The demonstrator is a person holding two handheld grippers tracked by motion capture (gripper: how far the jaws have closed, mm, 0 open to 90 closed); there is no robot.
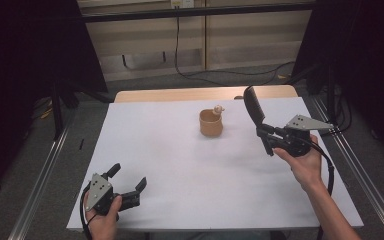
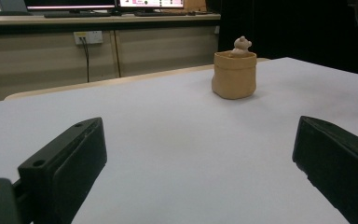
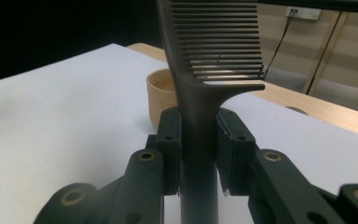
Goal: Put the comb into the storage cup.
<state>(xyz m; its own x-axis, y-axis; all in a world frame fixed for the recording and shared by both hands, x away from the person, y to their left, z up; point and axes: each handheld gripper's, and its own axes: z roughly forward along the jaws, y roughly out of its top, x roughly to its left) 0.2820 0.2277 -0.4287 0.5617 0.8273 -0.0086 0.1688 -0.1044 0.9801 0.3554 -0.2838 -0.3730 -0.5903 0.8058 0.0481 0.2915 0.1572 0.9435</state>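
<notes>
Right gripper pinches dark plastic wide-tooth comb by handle, teeth raised toward tan fabric pouch, likely target. Left gripper rests spread, empty, on white table.

monitors: screen content too small and blurred, nothing readable
wall sockets: no legible marking
tan pot: no label or print
</notes>
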